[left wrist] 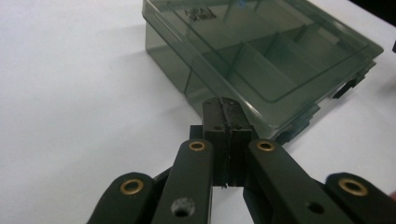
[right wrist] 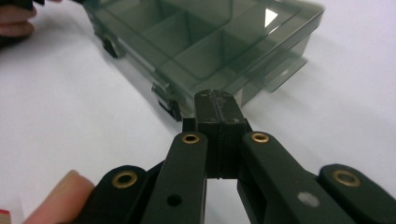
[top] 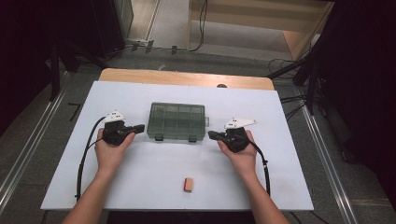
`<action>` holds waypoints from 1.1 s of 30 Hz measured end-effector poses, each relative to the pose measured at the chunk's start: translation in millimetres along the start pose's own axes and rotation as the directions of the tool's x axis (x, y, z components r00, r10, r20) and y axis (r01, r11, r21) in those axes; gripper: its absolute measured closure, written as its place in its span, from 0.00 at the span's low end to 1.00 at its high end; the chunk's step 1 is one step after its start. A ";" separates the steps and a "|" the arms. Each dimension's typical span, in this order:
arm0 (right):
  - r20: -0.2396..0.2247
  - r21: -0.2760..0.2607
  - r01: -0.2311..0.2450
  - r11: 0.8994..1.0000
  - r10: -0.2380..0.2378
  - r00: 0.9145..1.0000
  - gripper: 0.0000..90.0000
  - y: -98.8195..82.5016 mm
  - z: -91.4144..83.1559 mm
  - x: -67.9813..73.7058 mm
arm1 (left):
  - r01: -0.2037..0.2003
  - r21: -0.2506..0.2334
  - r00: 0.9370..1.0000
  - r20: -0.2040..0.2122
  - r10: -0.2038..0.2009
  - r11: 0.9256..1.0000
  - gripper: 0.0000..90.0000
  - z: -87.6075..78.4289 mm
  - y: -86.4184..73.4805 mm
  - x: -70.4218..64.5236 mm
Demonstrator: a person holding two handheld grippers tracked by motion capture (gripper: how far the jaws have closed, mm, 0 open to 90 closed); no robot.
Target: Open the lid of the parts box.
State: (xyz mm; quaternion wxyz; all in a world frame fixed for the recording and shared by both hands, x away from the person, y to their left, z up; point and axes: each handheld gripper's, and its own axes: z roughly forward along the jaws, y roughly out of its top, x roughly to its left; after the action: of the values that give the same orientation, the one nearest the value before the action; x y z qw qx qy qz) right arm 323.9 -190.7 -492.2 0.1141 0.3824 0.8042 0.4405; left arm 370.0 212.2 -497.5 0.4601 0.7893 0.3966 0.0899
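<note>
A translucent dark green compartment box [top: 176, 121] with a closed lid lies in the middle of the white table [top: 140, 172]. My left gripper [top: 140, 127] rests just left of the box [left wrist: 261, 56], its jaws pressed together with nothing between them, tips [left wrist: 225, 103] close to the near left corner. My right gripper [top: 211, 135] sits just right of the box [right wrist: 201, 42], jaws also together and empty, tips [right wrist: 215, 95] near the box's front right corner. Two black latches [top: 159, 137] show on the box's front edge. A small tan block with a red side [top: 188, 184] lies near the table's front edge.
The white table top sits on a wooden board [top: 187, 77] that shows at the far edge. Cables [top: 84, 158] trail from each gripper back along the forearms. Dark curtains and floor rails [top: 322, 154] flank the table.
</note>
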 end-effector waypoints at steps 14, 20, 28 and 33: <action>0.017 0.065 0.015 0.998 -0.016 1.000 0.99 -11.3 15.5 2.9 | 0.005 0.035 1.000 -0.005 -0.004 0.999 1.00 7.3 -0.5 -4.6; 0.032 0.042 0.022 0.999 -0.023 0.999 0.99 -11.2 17.2 2.7 | 0.000 0.040 1.000 0.001 0.000 0.999 1.00 6.7 -0.7 -4.1; 0.032 0.034 0.017 0.999 -0.019 0.999 0.98 -11.3 17.9 2.3 | 0.000 0.035 1.000 0.019 -0.001 0.999 1.00 5.6 -1.0 -3.8; 0.025 0.025 0.025 0.999 -0.026 0.999 0.98 -11.1 17.7 2.4 | 0.002 0.029 0.999 0.032 -0.003 1.000 1.00 4.1 -0.7 -2.9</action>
State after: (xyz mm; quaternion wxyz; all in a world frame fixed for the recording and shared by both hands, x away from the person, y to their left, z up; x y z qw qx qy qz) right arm 325.8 -181.6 -511.1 0.1252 0.3789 0.8128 0.4243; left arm 369.8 207.7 -499.6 0.4549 0.7967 0.3915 0.0707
